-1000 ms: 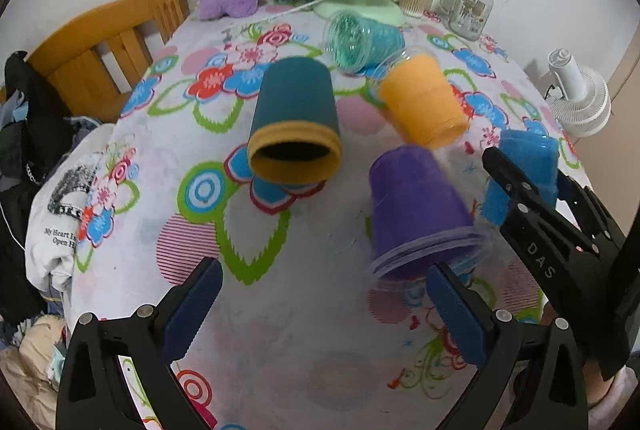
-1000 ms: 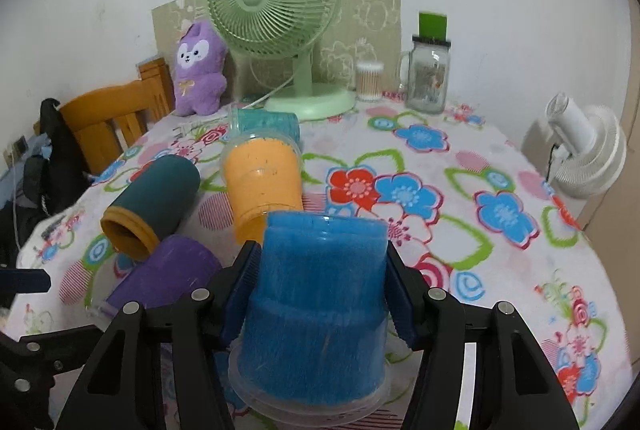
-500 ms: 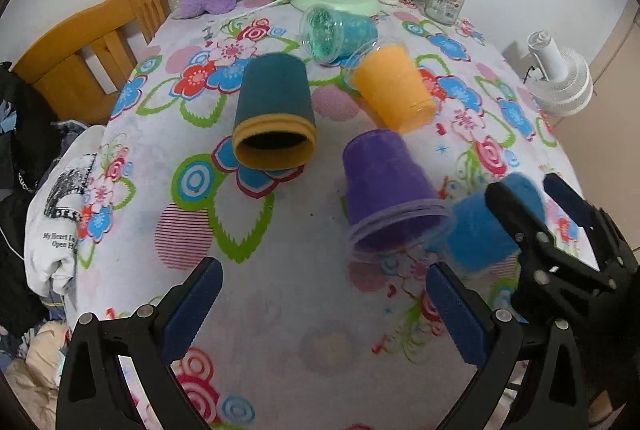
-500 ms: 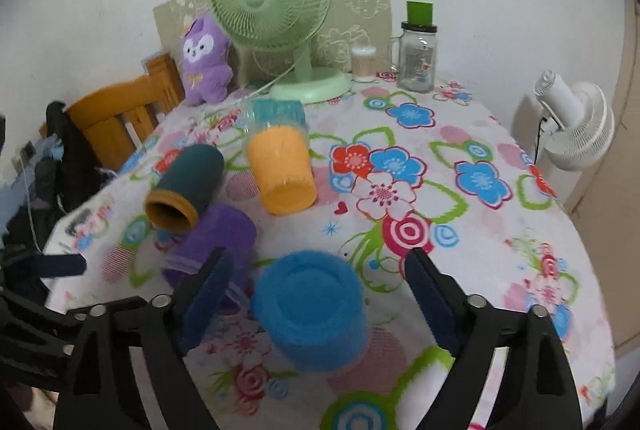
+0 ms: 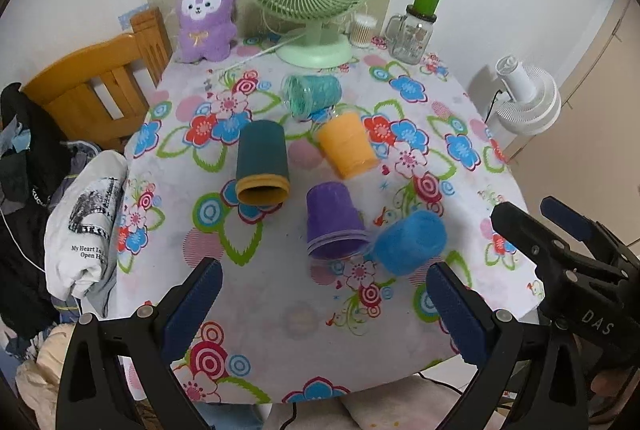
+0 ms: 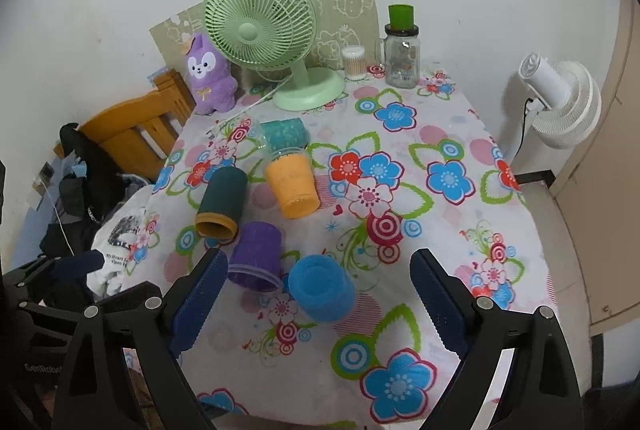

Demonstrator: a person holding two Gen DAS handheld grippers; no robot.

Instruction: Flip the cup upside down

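Item: blue cup [image 6: 321, 288], standing mouth-down on the worktop [image 6: 460, 230], just ahead between your released right gripper [image 6: 316, 304] jaws.
Risk: your left gripper [image 5: 320, 304], also released, could nudge the touching purple cup [image 6: 256, 256] and topple it.

The blue cup [image 5: 412, 243] hides part of the purple cup's [image 5: 334, 220] rim; jar [image 6: 401, 60] contents unreadable.
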